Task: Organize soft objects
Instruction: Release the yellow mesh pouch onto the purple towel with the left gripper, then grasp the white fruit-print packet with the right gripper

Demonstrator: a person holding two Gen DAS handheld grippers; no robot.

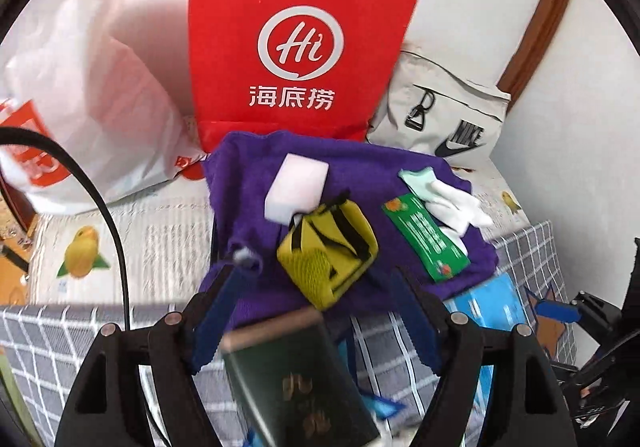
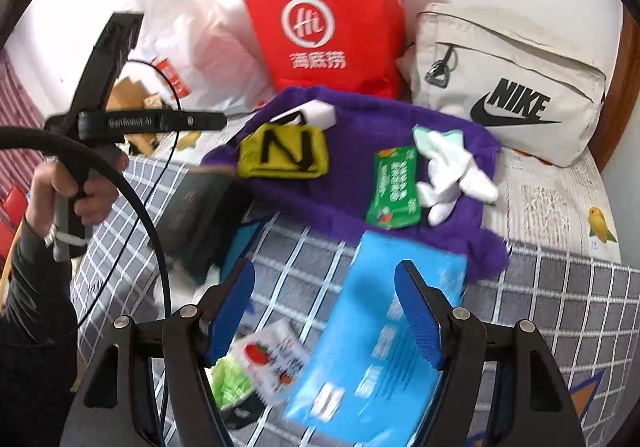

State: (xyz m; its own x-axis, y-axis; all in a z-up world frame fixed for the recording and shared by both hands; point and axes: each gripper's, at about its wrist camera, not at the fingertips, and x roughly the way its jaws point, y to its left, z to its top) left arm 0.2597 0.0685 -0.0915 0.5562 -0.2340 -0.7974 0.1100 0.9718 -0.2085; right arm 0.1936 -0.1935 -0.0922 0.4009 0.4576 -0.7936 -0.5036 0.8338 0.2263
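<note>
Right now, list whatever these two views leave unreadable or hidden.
- Dark booklet, left wrist view: motion blur smears its gold cover lettering.
- Blue packet, right wrist view: print blurred; its lower end is cut off by the frame.
- Red paper bag, both views: contents hidden behind its front.
- Purple towel: the bedding beneath it is hidden.

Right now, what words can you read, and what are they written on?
"Hi" and "海底捞": on the red paper bag.
"NIKE": on the grey pouch.
"N": on the yellow pouch.
"GenRobot.AI", roughly: on the left gripper's body, seen from the right wrist.
Too blurred to read: green packet, blue packet, dark booklet, white plastic bag.
</note>
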